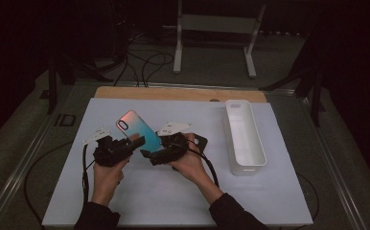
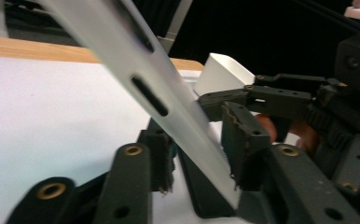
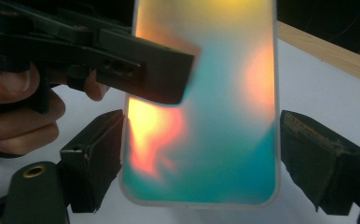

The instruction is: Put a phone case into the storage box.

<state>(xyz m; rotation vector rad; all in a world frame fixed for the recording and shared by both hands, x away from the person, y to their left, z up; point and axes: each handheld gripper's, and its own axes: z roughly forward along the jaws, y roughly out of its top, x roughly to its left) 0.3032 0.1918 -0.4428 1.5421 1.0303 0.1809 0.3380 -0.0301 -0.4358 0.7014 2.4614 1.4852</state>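
phone case (image 1: 136,128): a teal-to-orange case, tilted up off the white mat (image 1: 125,201), camera cutout at its upper end, raised between my two grippers near the mat's middle.

my left gripper (image 1: 137,142): reaches in from the left across the lower part of the case. in the left gripper view the case's pale edge (image 2: 169,112) runs slanting between my jaws; the right-hand pad (image 2: 243,140) lies against it, the left-hand pad (image 2: 162,156) stands just beside it. i cannot tell whether both press.

my right gripper (image 1: 150,156): comes from the right at the case's bottom end. in the right gripper view the case's back (image 3: 206,116) stands between my jaws; the left pad (image 3: 99,154) touches the case's side edge, the right pad (image 3: 318,154) sits a little apart from the other edge, so my jaws are wide and not clamped.

my left gripper seen from the right one (image 3: 136,70): one jaw lies flat across the case's upper left face, my fingers (image 3: 15,112) behind it.

white bin (image 1: 243,136): long, on the mat's right side, well apart from the case.

dark flat piece (image 1: 201,142): on the mat just behind my right hand (image 1: 190,165).

wooden edge (image 1: 178,93): along the mat's far side.
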